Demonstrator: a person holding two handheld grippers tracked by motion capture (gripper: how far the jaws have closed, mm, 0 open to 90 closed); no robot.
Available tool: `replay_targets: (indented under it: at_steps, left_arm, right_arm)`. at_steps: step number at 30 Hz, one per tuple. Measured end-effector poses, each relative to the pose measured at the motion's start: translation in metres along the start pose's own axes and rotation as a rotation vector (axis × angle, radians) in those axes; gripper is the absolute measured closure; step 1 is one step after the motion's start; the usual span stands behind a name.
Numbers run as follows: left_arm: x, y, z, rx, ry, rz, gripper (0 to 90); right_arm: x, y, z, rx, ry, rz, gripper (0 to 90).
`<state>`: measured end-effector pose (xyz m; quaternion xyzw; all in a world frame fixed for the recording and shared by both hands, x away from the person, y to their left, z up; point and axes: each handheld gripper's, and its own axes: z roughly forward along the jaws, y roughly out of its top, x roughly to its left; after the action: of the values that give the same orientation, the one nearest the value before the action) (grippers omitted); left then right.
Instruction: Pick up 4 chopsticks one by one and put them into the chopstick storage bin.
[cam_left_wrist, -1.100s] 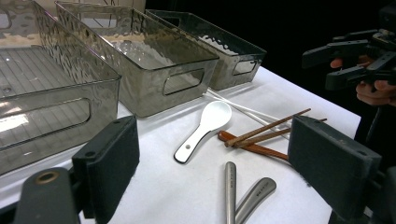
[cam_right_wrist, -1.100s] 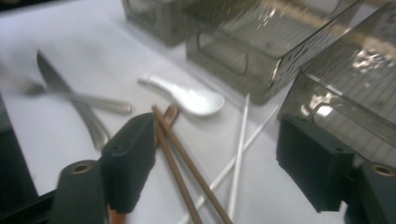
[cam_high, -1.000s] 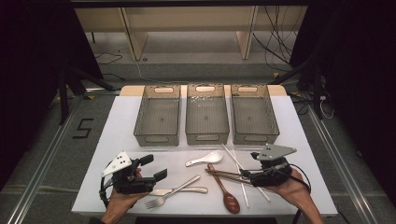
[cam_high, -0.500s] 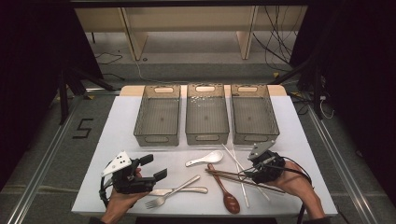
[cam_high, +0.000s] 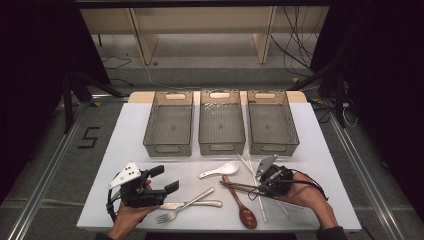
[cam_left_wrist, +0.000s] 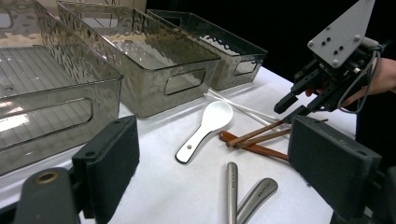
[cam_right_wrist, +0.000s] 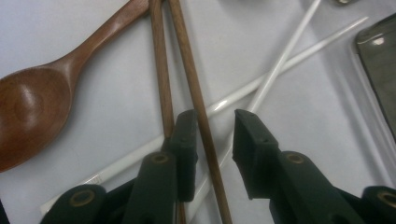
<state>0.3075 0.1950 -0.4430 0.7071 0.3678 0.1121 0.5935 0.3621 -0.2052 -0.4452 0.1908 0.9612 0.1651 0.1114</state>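
**A:** Hovering low over the cutlery pile, the right gripper (cam_high: 260, 186) has its nose down on the brown wooden chopsticks (cam_right_wrist: 187, 88) at the front right of the desk (cam_high: 320, 165). In the right gripper view one chopstick runs up through the gap between the jaws, right against the inner face of the left jaw, and the other passes under or beside that same jaw. The jaws have just been closing, but there's clear daylight between the right jaw and the stick, so no pinch, just straddling.

**B:** And what's under them?

**A:** The two white chopsticks (cam_right_wrist: 280, 60) lie crossed beneath the brown pair, and the wooden spoon (cam_right_wrist: 32, 107) sits just beside them, its handle touching the brown sticks near their far end. In the high view the brown pair points left towards the white ceramic spoon (cam_high: 220, 170).

**B:** The other hand?

**A:** The left gripper (cam_high: 162, 180) is parked at the front left, jaws wide apart with nothing between them. A metal fork (cam_high: 182, 206) and a metal knife (cam_high: 192, 204) lie crossed just to its right. Three clear grey plastic bins (cam_high: 221, 122) stand in a row behind everything; can't tell what the glints in the middle one are.
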Motion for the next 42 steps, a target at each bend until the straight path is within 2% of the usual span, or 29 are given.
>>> replay_targets:
  at_steps: [8,13,19,24,29,33,34,39,42]
  left_arm:
    - [0.000,0.000,0.000,0.002,0.001,-0.001,16.3]
    - [0.001,0.000,0.000,0.003,0.001,-0.001,16.3]
    - [0.000,0.000,0.000,0.002,0.001,-0.002,16.3]
    - [0.001,0.000,0.000,0.003,0.001,0.001,16.3]
    - [0.001,0.001,0.000,0.000,0.003,0.001,16.3]
    - [0.001,0.001,-0.001,-0.002,0.004,0.002,16.3]
    - [0.001,0.001,-0.001,-0.002,0.004,0.002,16.3]
    - [0.001,0.001,0.000,-0.006,0.007,-0.003,16.3]
    - [0.001,0.001,-0.001,-0.006,0.008,-0.002,16.3]
  right_arm:
    - [-0.001,0.003,0.010,0.047,0.023,-0.055,78.3]
    - [0.000,0.005,0.013,0.067,0.042,-0.066,83.0]
    - [-0.001,0.004,0.013,0.050,0.039,-0.097,84.8]
    - [-0.001,0.005,0.006,0.039,0.025,-0.101,85.0]
    - [0.001,0.009,-0.007,0.013,0.012,-0.106,85.1]
    - [0.004,0.014,-0.016,-0.052,0.012,-0.093,85.1]
    - [0.004,0.014,-0.016,-0.052,0.012,-0.093,85.1]
    - [0.003,0.021,-0.020,-0.117,0.015,-0.047,85.1]
    - [0.001,0.028,-0.022,-0.149,0.029,0.001,85.1]
